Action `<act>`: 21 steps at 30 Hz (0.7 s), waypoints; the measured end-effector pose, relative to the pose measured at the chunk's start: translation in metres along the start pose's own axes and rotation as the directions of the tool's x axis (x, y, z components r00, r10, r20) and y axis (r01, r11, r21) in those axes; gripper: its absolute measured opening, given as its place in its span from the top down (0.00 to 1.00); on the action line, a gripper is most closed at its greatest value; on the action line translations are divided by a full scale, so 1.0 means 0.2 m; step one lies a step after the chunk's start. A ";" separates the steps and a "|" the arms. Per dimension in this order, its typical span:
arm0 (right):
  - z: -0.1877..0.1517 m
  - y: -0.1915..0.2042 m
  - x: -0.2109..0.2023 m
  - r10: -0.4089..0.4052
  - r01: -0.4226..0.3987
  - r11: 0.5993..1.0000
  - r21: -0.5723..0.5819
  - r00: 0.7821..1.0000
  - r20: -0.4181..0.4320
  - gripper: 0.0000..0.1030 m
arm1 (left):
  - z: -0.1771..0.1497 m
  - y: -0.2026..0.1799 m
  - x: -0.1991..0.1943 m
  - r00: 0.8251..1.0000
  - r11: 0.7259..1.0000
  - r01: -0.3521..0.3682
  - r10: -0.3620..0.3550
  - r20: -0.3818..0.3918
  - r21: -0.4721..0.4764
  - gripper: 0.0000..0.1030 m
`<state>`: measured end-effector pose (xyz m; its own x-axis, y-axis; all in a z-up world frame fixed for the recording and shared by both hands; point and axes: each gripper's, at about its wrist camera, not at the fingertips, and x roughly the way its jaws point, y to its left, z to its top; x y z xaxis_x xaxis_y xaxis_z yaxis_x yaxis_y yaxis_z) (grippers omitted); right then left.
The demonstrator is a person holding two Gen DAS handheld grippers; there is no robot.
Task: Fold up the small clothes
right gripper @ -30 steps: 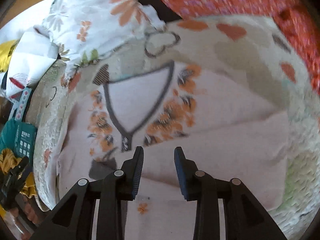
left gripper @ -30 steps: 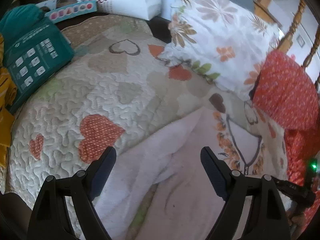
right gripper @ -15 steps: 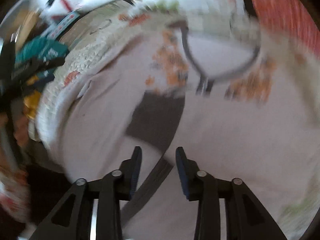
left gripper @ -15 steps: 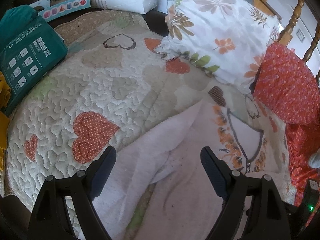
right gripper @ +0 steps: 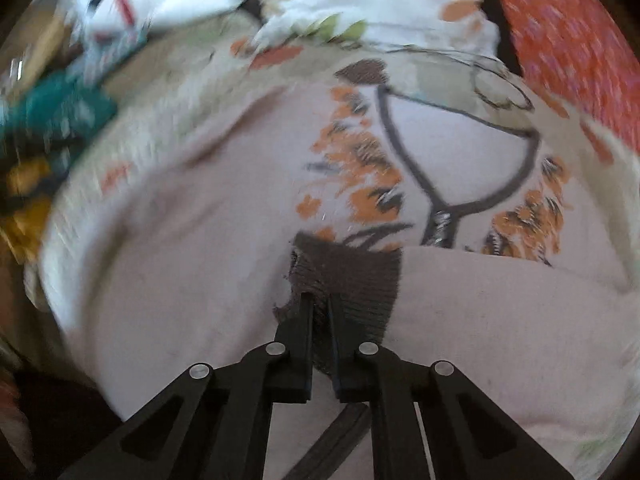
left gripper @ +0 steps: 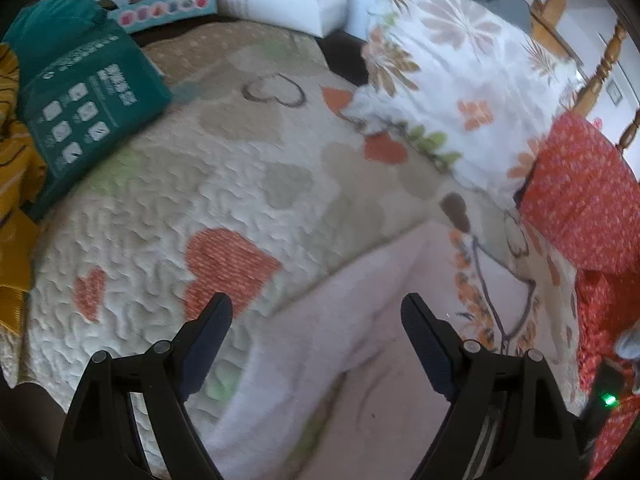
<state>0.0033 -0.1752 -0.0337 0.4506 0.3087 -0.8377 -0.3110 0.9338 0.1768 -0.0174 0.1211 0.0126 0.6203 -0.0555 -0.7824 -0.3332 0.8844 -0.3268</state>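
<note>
A pale pink sweater (right gripper: 200, 264) with orange flowers and a dark V-neck trim (right gripper: 404, 160) lies spread on the quilt. My right gripper (right gripper: 320, 300) is shut on the sweater's brown ribbed cuff (right gripper: 360, 280), held over the sweater's front. In the left wrist view my left gripper (left gripper: 316, 312) is open and empty, hovering above the sweater's left sleeve (left gripper: 340, 320), whose edge lies on the quilt.
The heart-patterned quilt (left gripper: 240, 184) covers the bed. A floral pillow (left gripper: 460, 80) and a red patterned pillow (left gripper: 580, 200) lie at the back right. A teal package (left gripper: 80, 108) and yellow cloth (left gripper: 16, 200) sit at the left. Wooden bedposts (left gripper: 600, 68) stand behind.
My right gripper swung across the sweater and closed on the brown cuff. My left gripper stayed open and shifted slightly over the sleeve.
</note>
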 end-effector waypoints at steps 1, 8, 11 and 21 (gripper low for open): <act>0.03 -0.02 -0.03 0.022 -0.023 0.999 0.036 1.000 0.015 0.93 | 0.01 0.02 -0.01 1.000 1.000 0.001 -0.001 0.004 -0.013 0.17; 0.30 0.10 0.08 0.100 -0.104 0.987 0.122 0.994 0.043 0.93 | 0.05 0.09 -0.04 1.000 0.998 -0.001 0.002 0.025 -0.068 0.17; 0.39 0.20 0.22 0.121 -0.123 0.982 0.141 0.992 0.020 0.93 | 0.07 0.12 -0.04 0.999 0.998 -0.029 0.031 0.031 -0.063 0.17; 0.35 0.40 0.31 0.174 -0.170 0.982 0.077 0.984 -0.044 0.78 | 0.13 0.48 -0.12 0.988 0.972 -0.143 0.151 0.031 -0.185 0.17</act>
<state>0.0651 -0.0689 -0.0348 0.3526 0.4581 -0.8160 -0.3176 0.8788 0.3561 -0.0451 0.2186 0.0134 0.5841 0.0933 -0.8063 -0.5440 0.7822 -0.3036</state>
